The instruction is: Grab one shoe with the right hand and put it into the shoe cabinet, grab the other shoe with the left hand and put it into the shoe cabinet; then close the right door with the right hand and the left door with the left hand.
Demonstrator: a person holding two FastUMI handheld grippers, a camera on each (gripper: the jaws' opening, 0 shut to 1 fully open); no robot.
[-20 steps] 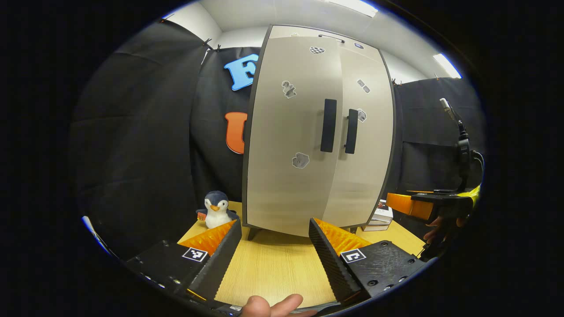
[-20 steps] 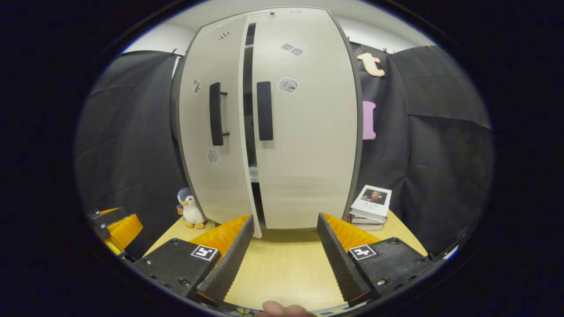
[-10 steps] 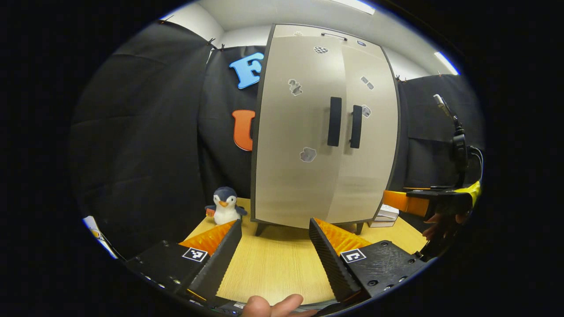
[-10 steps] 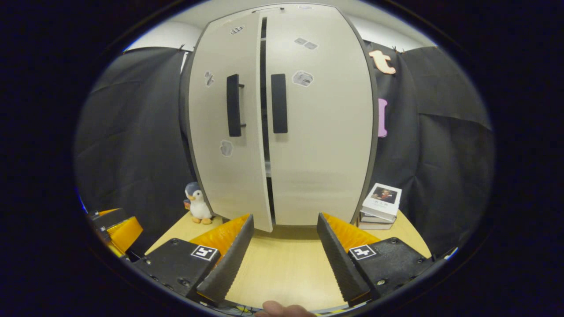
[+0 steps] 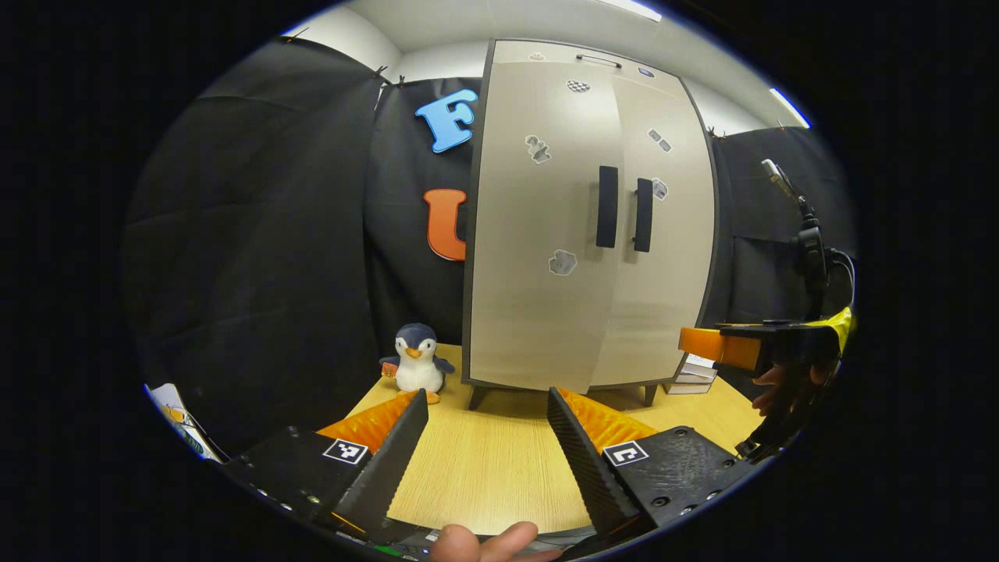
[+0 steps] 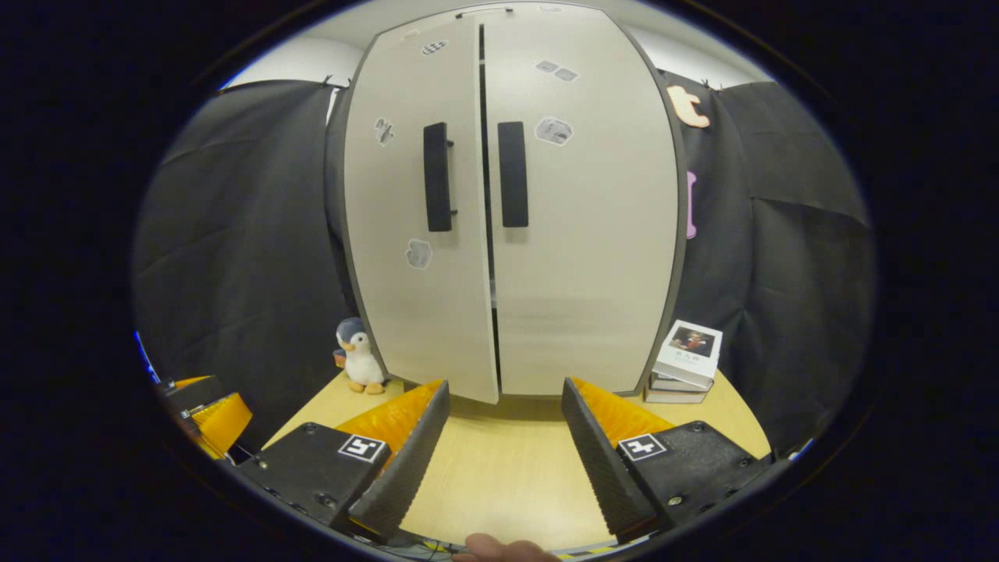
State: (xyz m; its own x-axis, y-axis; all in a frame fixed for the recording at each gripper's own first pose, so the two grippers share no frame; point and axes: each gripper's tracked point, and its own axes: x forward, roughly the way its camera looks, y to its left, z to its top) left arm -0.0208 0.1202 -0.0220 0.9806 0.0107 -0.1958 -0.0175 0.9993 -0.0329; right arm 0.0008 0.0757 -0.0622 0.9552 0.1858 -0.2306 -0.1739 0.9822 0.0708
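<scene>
Both my grippers, left (image 5: 488, 421) and right (image 6: 503, 414), are spread and empty. The cabinet (image 6: 577, 297) doors look nearly shut; no shoes outside.

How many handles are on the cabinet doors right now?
2. One handle is on the left door, one handle on the right door, flanking the centre gap.
</scene>
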